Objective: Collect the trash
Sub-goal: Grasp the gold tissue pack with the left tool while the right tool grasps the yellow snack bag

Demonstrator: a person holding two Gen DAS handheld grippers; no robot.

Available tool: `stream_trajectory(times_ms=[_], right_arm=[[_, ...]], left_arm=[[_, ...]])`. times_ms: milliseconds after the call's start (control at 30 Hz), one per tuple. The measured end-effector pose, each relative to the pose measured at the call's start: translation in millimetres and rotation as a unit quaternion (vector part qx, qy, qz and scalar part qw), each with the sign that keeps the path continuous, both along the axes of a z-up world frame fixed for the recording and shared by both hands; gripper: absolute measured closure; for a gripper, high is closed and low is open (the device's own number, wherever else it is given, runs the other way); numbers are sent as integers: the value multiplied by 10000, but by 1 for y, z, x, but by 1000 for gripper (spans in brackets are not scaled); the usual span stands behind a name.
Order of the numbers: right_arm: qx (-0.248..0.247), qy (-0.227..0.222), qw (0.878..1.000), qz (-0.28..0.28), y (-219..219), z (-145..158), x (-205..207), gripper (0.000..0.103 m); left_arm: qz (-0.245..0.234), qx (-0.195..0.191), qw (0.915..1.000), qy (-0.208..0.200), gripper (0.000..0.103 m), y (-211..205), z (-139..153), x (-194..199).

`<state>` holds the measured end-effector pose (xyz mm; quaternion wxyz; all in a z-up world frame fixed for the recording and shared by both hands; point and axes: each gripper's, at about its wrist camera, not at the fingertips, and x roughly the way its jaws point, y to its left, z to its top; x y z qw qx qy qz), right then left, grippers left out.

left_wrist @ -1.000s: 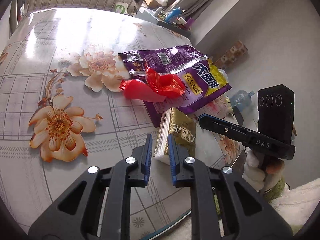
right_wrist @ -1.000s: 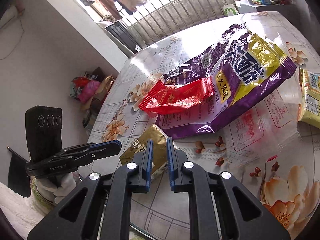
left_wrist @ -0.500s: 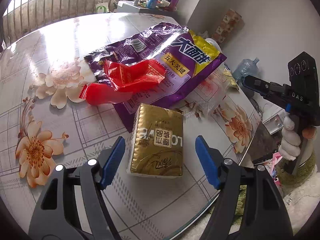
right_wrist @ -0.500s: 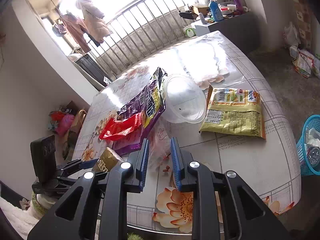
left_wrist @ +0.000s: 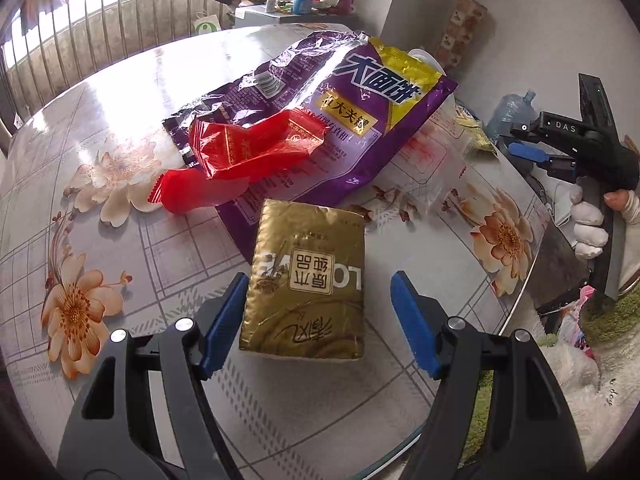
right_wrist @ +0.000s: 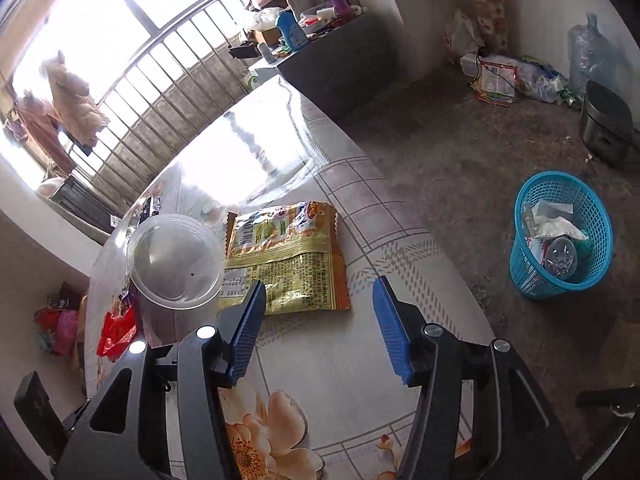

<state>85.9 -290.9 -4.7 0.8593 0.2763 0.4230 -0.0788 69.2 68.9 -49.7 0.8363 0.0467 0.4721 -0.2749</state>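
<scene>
Gold packet (left_wrist: 308, 284) lies lengthwise between left gripper's (left_wrist: 320, 324) parted jaws.

Round table (right_wrist: 400, 236) with floral glossy top, strong glare from window. Barred window (right_wrist: 132, 60) at far side, daylight blown out, clothes hanging (right_wrist: 72, 96) outside the bars. Dark cabinet (right_wrist: 340, 64) by the window, bottles and clutter on top. Walls plain white. Floor (right_wrist: 480, 152) bare, dirty concrete. Dark pot (right_wrist: 606, 128) on the floor near the far wall, probably metal. Large water jug (right_wrist: 588, 52) in the corner.
</scene>
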Motion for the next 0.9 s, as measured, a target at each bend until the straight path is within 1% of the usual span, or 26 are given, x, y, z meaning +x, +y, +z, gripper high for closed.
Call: stream_trajectory(times_ms=[100,200,267,300,333,367,400,500,600,667,700,733,800,833,900], right_arm=[[-246,125,9996,98,7,-8,14,49],[-793,224,9961,330,22,-11,28,49],[-1248,292,9906,478,35,-12,34,49],[-1500,342,9865,556,42,-12,37,55],[-1697,395,9829,596,47,-12,40,57],[-1817,416,9804,644,52,-12,41,62],[-1883,417,9787,699,56,-12,41,65],[-1859,372,9794,697,58,-10,41,77],[-1729,326,9822,651,54,-9,37,83],[-1624,299,9844,611,51,-9,34,91],[-1531,276,9861,585,49,-10,32,93],[-1456,249,9875,549,47,-10,29,93],[-1278,168,9905,475,42,-9,24,94],[-1205,137,9917,433,39,-8,22,94],[-1108,74,9932,339,32,-5,16,94]], left_arm=[[2,33,10000,-11,35,0,0,0],[12,80,10000,-22,35,-3,1,0],[1,147,9999,-49,35,-5,0,-1],[-2,175,9998,-61,35,-6,0,-1],[-5,207,9998,-75,35,-7,0,-2],[-6,233,9997,-89,35,-8,0,-2],[-8,259,9996,-102,35,-9,0,-2],[-3,322,9994,-145,35,-12,-1,-3],[-13,399,9990,-186,35,-14,-2,-4],[-3,404,9990,-197,36,-14,-2,-4],[20,401,9990,-199,37,-14,-2,-4],[48,391,9990,-203,39,-13,-1,-5],[122,383,9990,-219,47,-10,0,-5],[162,378,9989,-222,50,-7,0,-4],[176,294,9993,-177,51,-3,1,-2]])
